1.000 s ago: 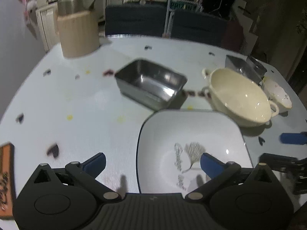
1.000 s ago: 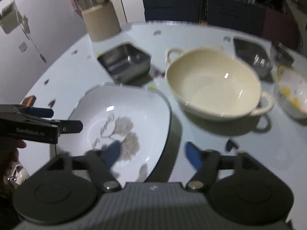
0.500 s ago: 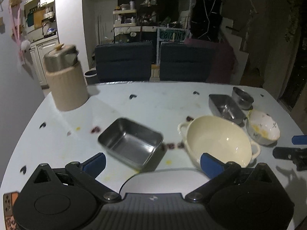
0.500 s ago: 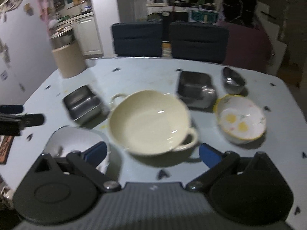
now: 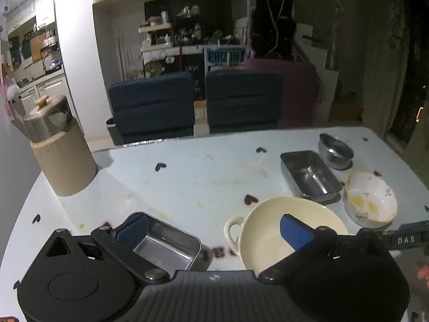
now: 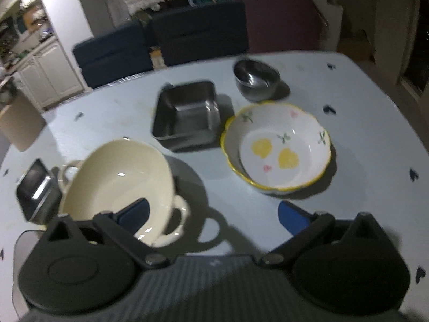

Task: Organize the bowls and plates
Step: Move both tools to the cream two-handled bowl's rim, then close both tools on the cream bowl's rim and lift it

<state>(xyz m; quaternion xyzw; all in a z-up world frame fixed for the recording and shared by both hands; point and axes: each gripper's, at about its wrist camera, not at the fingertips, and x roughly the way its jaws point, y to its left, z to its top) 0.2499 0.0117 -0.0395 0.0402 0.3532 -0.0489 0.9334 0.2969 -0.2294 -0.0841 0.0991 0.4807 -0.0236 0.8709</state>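
Note:
A cream two-handled bowl [image 5: 270,230] sits on the pale table, also in the right wrist view [image 6: 118,182]. A yellow-rimmed flowered bowl [image 6: 278,145] [image 5: 371,201] stands right of it. Two steel rectangular pans show: one near my left gripper [image 5: 166,244], one farther back [image 5: 308,174] [image 6: 187,112]. A round steel bowl [image 6: 256,79] [image 5: 335,150] is at the back right. My left gripper [image 5: 214,230] is open and empty above the table. My right gripper [image 6: 214,214] is open and empty; its left finger is beside the cream bowl's near handle.
A tan canister with a steel lid [image 5: 57,147] stands at the table's back left. Two dark blue chairs [image 5: 198,102] are behind the far edge. The right gripper's tip [image 5: 407,237] shows at the left view's right edge. The white plate's edge [image 6: 20,244] shows low left.
Both grippers have pulled back and tilted up from the white square plate, which has dropped from the left view. The right view has swung right toward the flowered bowl.

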